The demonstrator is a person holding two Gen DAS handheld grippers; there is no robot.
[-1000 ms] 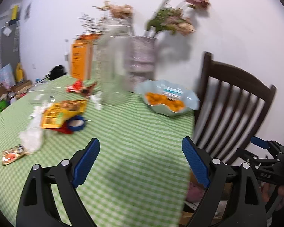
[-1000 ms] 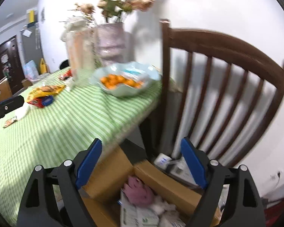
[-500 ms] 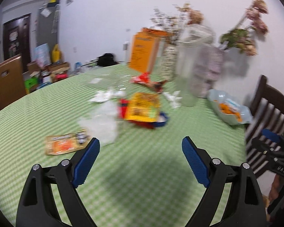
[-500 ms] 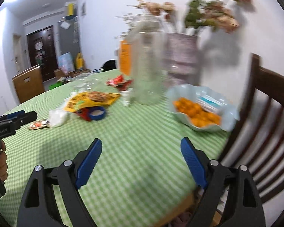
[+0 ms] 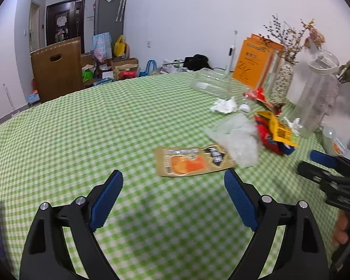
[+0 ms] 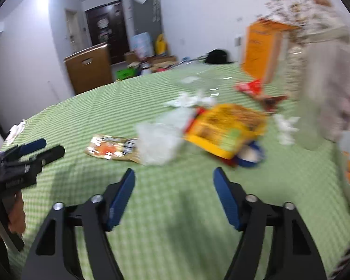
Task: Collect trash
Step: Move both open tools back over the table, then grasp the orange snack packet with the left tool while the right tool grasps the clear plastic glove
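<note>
Both grippers now look across the table (image 5: 70, 140) with the green checked cloth, while one second ago the left view showed the bowl of oranges and the dark chair at the table's edge, and the right view looked down into a cardboard box beside that chair. The left gripper (image 5: 173, 187) has its jaws wide apart, as before, and nothing is between them. The right gripper (image 6: 173, 183) has just been closing its jaws a little; they are narrower than half a second ago but nothing is between them, only bare cloth. The trash lies in a group toward the far right side of the table: a flat brown snack packet (image 5: 191, 161) with an orange picture is the nearest piece, just beyond the left gripper's fingers. A crumpled clear plastic bag (image 5: 239, 140) overlaps its right end, and a yellow and red wrapper (image 5: 276, 131) lies just right of the bag. A white crumpled tissue (image 5: 224, 106) sits farther back, near a clear jar (image 5: 317, 102). The right view is blurred.
</note>
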